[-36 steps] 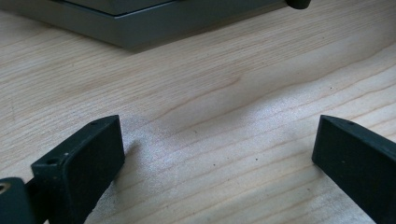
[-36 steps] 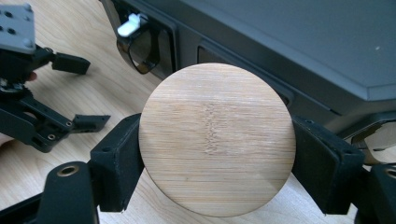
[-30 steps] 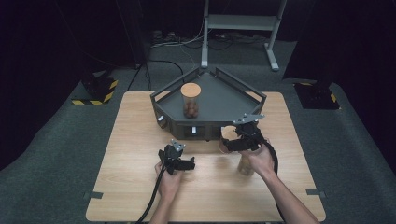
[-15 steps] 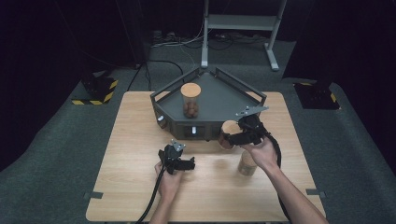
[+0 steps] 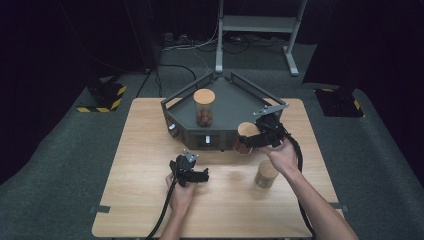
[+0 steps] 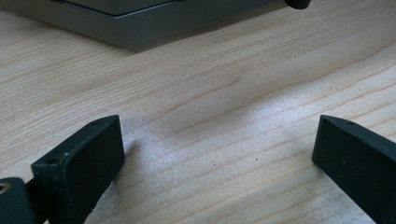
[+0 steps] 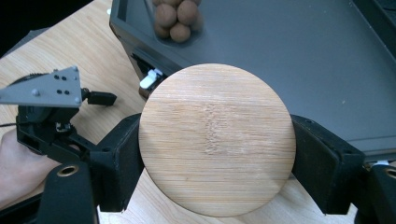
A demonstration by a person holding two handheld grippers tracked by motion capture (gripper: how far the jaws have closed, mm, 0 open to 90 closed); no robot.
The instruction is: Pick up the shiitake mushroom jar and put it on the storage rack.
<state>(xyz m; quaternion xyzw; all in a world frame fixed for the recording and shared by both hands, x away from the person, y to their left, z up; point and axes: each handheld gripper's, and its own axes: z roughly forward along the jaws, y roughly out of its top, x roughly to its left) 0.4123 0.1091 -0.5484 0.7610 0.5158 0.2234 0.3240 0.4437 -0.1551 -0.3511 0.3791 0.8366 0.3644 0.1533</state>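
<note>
- Dark floor lies all around the wooden table (image 5: 150, 125).
- Since a second ago the right gripper (image 5: 248, 141) has lifted its jar (image 5: 244, 138) up off the table, to the front right edge of the grey tray (image 5: 235, 107).
- That jar stands upright, round wooden lid (image 7: 217, 140) on top, clamped between the black jaws.
- Another jar (image 5: 265, 174) stays near the table's right edge.
- The left gripper (image 5: 202, 176) rests on the table, jaws wide apart, holding nothing.
</note>
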